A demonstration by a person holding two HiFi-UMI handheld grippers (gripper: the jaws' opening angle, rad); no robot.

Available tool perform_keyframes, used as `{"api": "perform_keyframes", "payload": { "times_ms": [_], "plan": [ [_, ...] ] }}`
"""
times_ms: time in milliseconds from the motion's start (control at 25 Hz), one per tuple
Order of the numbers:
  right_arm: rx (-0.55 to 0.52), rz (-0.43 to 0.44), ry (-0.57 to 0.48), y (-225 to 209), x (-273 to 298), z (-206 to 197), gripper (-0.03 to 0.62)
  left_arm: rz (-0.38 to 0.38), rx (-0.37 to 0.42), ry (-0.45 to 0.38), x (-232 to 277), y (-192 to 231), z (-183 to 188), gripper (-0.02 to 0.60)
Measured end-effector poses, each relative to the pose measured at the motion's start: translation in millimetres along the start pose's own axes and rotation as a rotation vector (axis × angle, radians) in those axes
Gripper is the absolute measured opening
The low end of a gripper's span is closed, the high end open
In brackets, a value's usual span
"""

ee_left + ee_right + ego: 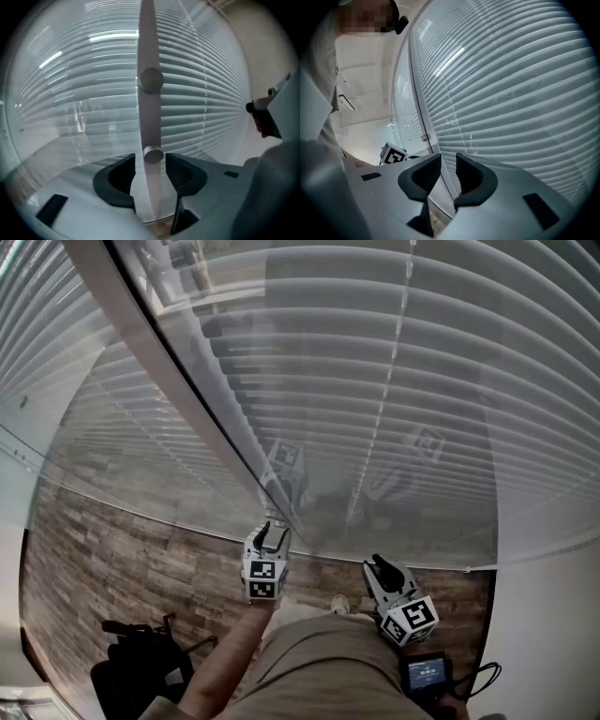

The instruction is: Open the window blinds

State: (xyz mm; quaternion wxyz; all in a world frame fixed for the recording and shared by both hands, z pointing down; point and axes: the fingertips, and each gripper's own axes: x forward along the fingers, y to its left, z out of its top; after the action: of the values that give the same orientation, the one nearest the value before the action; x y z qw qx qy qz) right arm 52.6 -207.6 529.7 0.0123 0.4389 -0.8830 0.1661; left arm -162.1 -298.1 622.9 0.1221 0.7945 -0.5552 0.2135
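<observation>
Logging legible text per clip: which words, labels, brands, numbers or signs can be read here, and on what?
No readable text.
On left gripper and right gripper: square marker patterns only, no letters.
Small screen at bottom right: too blurred to read.

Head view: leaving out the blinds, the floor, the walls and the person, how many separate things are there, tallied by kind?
grippers: 2 (left gripper, right gripper)
blind wand: 1
black item on the floor: 1
device with a screen: 1
Total: 5
</observation>
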Motion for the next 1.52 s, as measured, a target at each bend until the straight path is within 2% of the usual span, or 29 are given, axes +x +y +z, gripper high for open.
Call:
{"api": "perform_keyframes", "payload": {
  "times_ms": [160,240,320,440,680,840,920,1080,1320,1520],
  "plan": [
    [0.0,-0.001,0.003,1.2,-0.3,1.3,0.104,0.057,0.157,0.02,2.3,-5.8,0.7,0.21],
    [0.001,-0.009,0.005,0.4,-1.2,2.6,0.104,0.091,0.222,0.023,1.8,-7.3,2.5,0.177],
    [0.003,-0.014,0.004,-1.1,-2.6,1.8,0.104,0.114,0.251,0.033,1.6,-6.4,3.2,0.141],
    [0.005,-0.011,0.0,-1.9,-4.1,-0.1,0.104,0.111,0.236,0.037,2.0,-6.0,3.4,0.14],
    [0.002,-0.011,-0.005,-2.3,-5.7,-0.5,0.104,0.042,0.043,0.022,1.5,-3.5,5.4,0.138],
    [0.004,-0.017,0.002,-2.1,-6.1,2.5,0.104,-0.032,-0.185,-0.007,0.6,-0.5,8.6,0.137],
    [0.007,-0.013,0.001,-2.0,-5.6,1.1,0.104,-0.066,-0.267,-0.02,0.7,0.8,7.9,0.137],
    [0.007,-0.003,0.003,0.9,-3.6,0.7,0.104,-0.092,-0.34,-0.026,0.1,1.5,7.3,0.137],
    [0.005,-0.001,0.005,1.4,-2.5,0.1,0.104,-0.154,-0.527,-0.042,0.9,3.8,7.1,0.135],
    [0.008,-0.006,0.013,2.3,-1.9,1.5,0.104,-0.199,-0.644,-0.051,1.5,5.4,6.3,0.135]
  ]
}}
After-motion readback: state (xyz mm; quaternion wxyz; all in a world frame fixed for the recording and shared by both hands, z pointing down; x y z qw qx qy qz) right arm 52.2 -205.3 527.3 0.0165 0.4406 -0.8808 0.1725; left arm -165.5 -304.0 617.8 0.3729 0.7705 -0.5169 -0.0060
